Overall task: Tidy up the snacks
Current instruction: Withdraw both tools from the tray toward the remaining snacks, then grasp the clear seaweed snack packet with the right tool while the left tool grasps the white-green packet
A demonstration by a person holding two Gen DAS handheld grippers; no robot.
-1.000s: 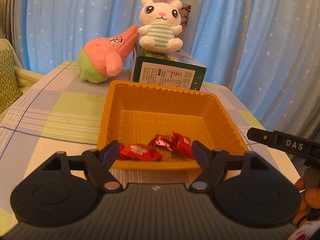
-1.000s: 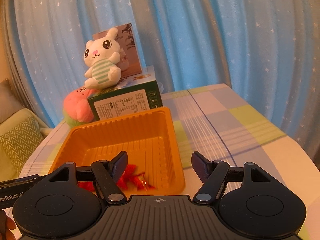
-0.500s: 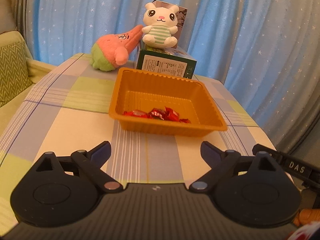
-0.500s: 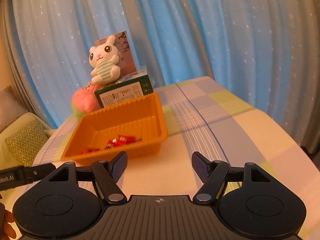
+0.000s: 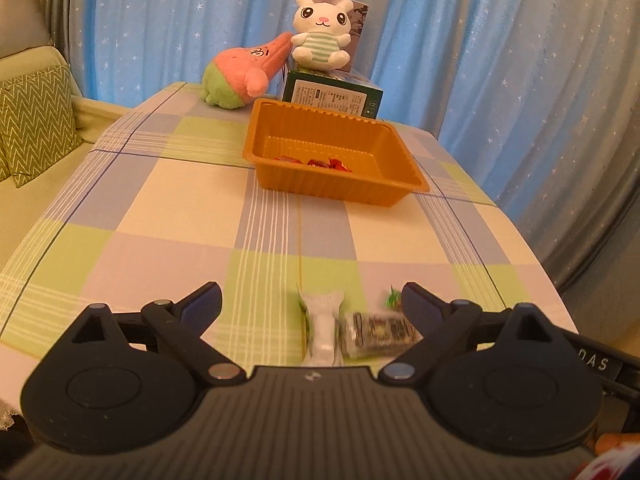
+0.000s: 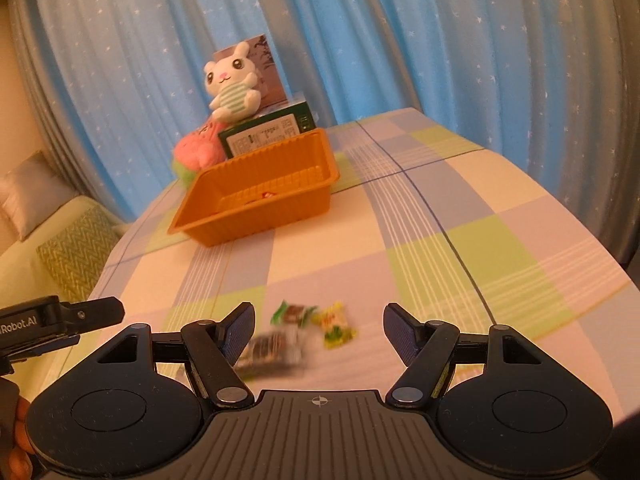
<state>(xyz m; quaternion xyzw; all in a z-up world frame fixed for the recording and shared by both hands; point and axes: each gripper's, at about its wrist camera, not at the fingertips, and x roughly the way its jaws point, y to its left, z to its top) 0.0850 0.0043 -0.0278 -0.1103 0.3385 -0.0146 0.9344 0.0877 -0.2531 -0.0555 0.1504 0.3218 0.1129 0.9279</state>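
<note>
An orange tray [image 5: 280, 178] [image 6: 256, 224] stands far back on the checked table, with red-wrapped candies [image 5: 320, 163] inside. My left gripper [image 5: 312, 304] is open over the near table edge; a white-and-green snack packet [image 5: 324, 326] and a dark silvery packet [image 5: 376, 334] lie on the cloth below its jaws, untouched. My right gripper [image 6: 318, 330] is open too, with the dark packet [image 6: 272, 350], a green-brown packet [image 6: 294, 314] and a yellow-green packet [image 6: 336, 326] lying blurred on the cloth between its fingers.
Behind the tray stand a green box [image 5: 332, 96] with a white plush rabbit [image 5: 320, 36] on it and a pink-green plush [image 5: 240, 76]. A sofa with a zigzag cushion [image 5: 32, 120] borders the table's left. Blue starred curtains hang behind.
Both grippers have pulled back from the tray toward the near table edge. The left jaws have widened. Snack packets have come into view under both grippers.
</note>
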